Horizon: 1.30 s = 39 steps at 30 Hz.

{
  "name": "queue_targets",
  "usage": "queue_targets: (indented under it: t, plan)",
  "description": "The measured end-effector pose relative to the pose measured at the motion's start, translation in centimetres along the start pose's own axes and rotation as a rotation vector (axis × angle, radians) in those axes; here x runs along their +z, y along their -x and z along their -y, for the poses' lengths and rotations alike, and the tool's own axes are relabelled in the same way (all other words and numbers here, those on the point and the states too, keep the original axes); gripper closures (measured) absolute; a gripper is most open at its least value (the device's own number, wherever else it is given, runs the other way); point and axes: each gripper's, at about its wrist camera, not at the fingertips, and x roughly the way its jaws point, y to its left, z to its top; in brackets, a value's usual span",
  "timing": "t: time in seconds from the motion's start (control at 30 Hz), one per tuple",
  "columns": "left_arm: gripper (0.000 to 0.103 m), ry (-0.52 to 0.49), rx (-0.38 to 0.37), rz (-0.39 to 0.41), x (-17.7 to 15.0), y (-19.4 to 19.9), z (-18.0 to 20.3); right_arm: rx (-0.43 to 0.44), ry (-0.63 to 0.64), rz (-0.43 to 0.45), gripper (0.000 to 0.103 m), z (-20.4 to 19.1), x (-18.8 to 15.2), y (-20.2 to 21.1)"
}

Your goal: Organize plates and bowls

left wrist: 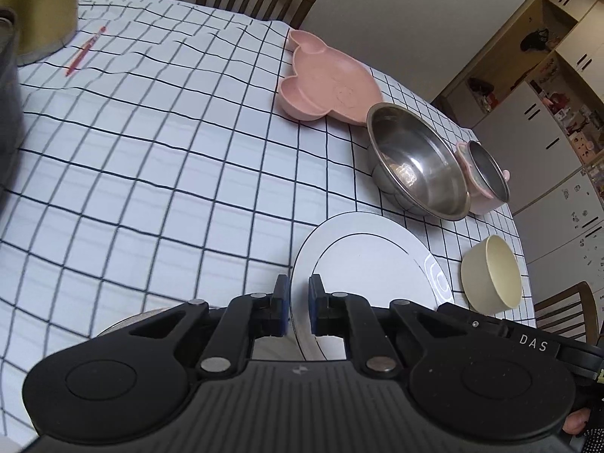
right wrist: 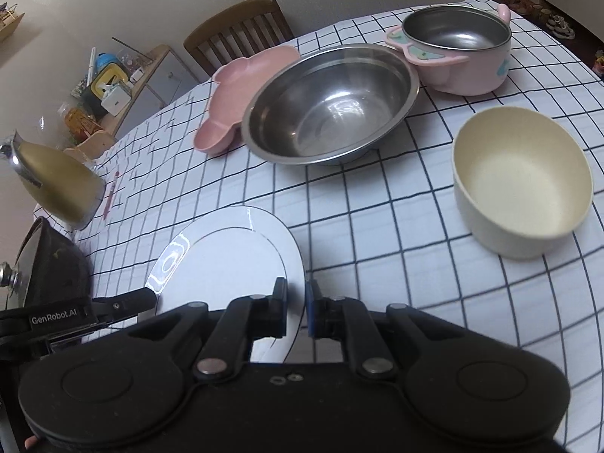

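A white plate (left wrist: 373, 260) with a thin dark ring is held at two sides. My left gripper (left wrist: 299, 304) is shut on its left rim. My right gripper (right wrist: 296, 309) is shut on the right rim of the plate (right wrist: 230, 256). Beyond it stand a large steel bowl (left wrist: 415, 162) (right wrist: 332, 102), a pink pot with steel inner (left wrist: 485, 173) (right wrist: 456, 49), a cream bowl (left wrist: 492, 273) (right wrist: 523, 181) and a pink animal-shaped divided plate (left wrist: 324, 75) (right wrist: 238, 90).
The table (left wrist: 151, 151) has a white cloth with dark checks. A gold kettle (right wrist: 56, 181) and a red pen (left wrist: 85, 51) lie at the far left. A dark pan with lid (right wrist: 41, 264) is beside the left gripper. Wooden chairs (right wrist: 238, 30) stand behind.
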Motion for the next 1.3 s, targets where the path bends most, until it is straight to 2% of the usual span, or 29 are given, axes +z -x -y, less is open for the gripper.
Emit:
queue_targets:
  t: [0.3,0.6,0.93,1.3]
  plan:
    - [0.093,-0.008,-0.001,0.012,-3.0,4.4,-2.9,0.008,0.022,0.019,0.093,-3.5,-4.2,2.2]
    - [0.093,0.003,0.017,-0.001,-6.1,6.9,-6.3,0.012,0.04,0.005,0.093,-6.3,-8.6,2.7]
    - [0.093,0.011,0.056,-0.028,-8.6,6.7,-9.2,-0.005,0.057,-0.041,0.093,-8.0,-12.4,1.3]
    - [0.093,-0.004,0.083,-0.056,-8.9,5.3,-9.9,-0.02,0.06,-0.059,0.093,-8.3,-13.1,-0.2]
